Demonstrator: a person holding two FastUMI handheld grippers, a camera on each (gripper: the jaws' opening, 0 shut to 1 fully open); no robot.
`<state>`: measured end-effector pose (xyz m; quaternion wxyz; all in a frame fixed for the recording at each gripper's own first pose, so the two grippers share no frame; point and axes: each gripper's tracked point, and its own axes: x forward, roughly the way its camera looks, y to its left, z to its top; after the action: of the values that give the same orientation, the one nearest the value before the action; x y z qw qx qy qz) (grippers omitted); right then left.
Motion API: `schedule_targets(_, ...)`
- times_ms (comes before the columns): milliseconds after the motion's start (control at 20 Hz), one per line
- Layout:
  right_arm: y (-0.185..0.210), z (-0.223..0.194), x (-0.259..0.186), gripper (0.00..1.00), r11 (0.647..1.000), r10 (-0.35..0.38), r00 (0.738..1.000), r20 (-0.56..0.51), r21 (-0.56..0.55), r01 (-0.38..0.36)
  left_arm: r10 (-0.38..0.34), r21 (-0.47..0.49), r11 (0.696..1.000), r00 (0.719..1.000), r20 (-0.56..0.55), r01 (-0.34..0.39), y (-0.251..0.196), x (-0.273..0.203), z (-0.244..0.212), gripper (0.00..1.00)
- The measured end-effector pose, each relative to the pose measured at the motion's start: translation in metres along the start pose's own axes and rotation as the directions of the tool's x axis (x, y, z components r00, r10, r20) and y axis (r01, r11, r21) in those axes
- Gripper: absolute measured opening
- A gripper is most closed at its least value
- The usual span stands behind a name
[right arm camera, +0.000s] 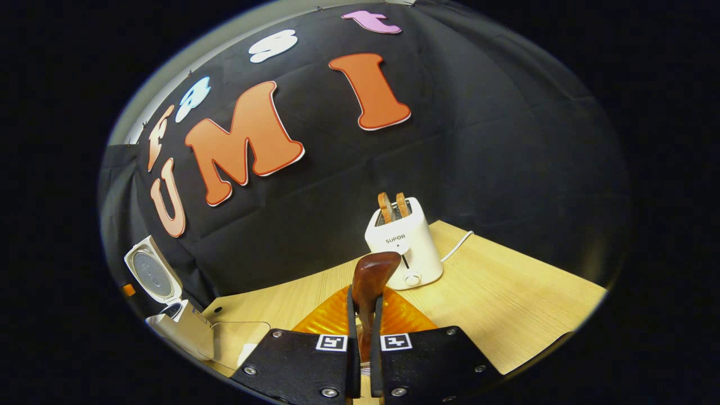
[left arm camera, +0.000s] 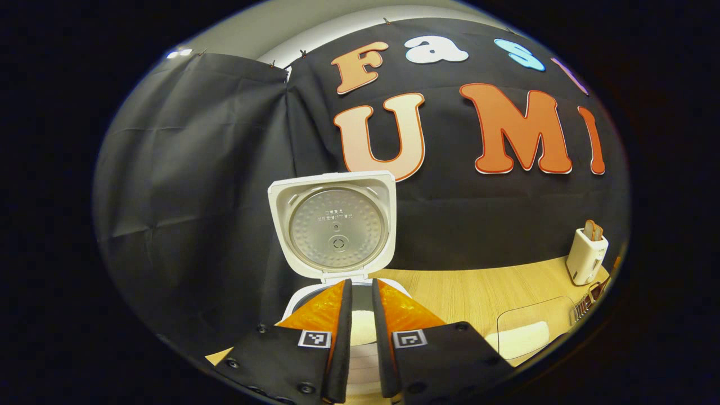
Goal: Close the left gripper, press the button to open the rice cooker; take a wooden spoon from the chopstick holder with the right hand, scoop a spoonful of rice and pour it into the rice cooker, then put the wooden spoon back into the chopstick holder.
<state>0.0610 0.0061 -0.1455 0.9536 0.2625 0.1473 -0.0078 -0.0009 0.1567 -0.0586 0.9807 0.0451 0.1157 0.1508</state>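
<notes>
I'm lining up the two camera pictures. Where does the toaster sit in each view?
Left gripper view: the toaster is small, at the far right edge of the table.
Right gripper view: it stands near the middle, just beyond the spoon.
Shared landmark: the open rice cooker, center in the left gripper view, far left in the right gripper view.

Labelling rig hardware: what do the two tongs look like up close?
Both match: the left tongs and right tongs have black bolted plates, each with a square black-and-white marker, translucent orange ribbed fingers and thin black pads on the inner faces.

spoon handle (right arm camera: 364, 337) hidden between fingers (lower part), cooker pot (left arm camera: 360, 326) half-hidden
</notes>
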Motion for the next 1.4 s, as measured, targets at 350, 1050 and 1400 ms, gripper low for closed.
schedule_targets(350,0.021,0.052,-0.019,0.07,1.0,0.011,0.992,0.128,-0.029,-0.008,0.002,-0.012,1.0,1.0,-0.013,-0.002,0.007,0.004,-0.012,0.4)
schedule_targets(1050,0.177,0.071,-0.053,0.07,0.945,0.313,0.93,0.193,-0.164,-0.284,-0.032,-0.025,0.999,0.999,0.038,0.033,0.016,0.001,-0.012,0.84)
schedule_targets(1400,0.215,0.008,-0.032,0.07,0.906,0.384,0.921,0.07,-0.223,-0.361,-0.036,-0.037,0.999,0.997,0.061,0.038,0.021,-0.005,-0.015,0.85)
